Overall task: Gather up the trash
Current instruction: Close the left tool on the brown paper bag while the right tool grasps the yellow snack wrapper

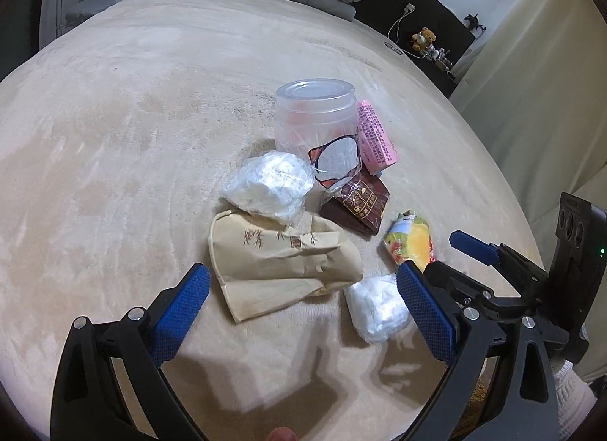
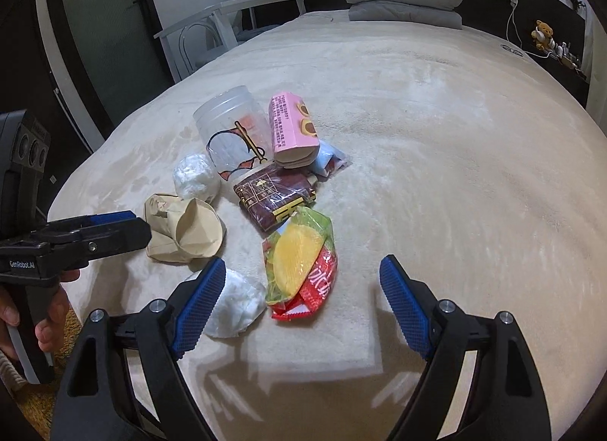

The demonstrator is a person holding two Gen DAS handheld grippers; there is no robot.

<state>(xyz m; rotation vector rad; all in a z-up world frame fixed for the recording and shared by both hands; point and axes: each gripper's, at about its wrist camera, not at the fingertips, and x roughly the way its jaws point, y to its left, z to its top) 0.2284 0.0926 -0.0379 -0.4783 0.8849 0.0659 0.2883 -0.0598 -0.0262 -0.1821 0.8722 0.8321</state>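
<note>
1. While both claws are held spread above the cream blanket point(image 2: 436, 145), nothing is gripped: the left gripper point(image 1: 303, 285) frames the crumpled brown paper bag point(image 1: 280, 270), and the right gripper point(image 2: 299, 281) frames the yellow-and-red snack wrapper point(image 2: 299, 270).
2. "GenRobot.AI" can be read on the left gripper's body in the right wrist view.
3. Red characters are printed on the snack wrapper, too distorted to read; its long axis is seen running away from the right gripper toward the dark red packet point(image 2: 273, 198).
4. Small print on the pink box point(image 2: 292, 129), beyond the dark red packet, cannot be made out.
5. Beside the pink box a clear plastic jar point(image 2: 231, 126) is stood, partly covered by a clear printed bag.
6. One white wad point(image 2: 235, 304) beside the snack wrapper is half hidden by a blue pad.
</note>
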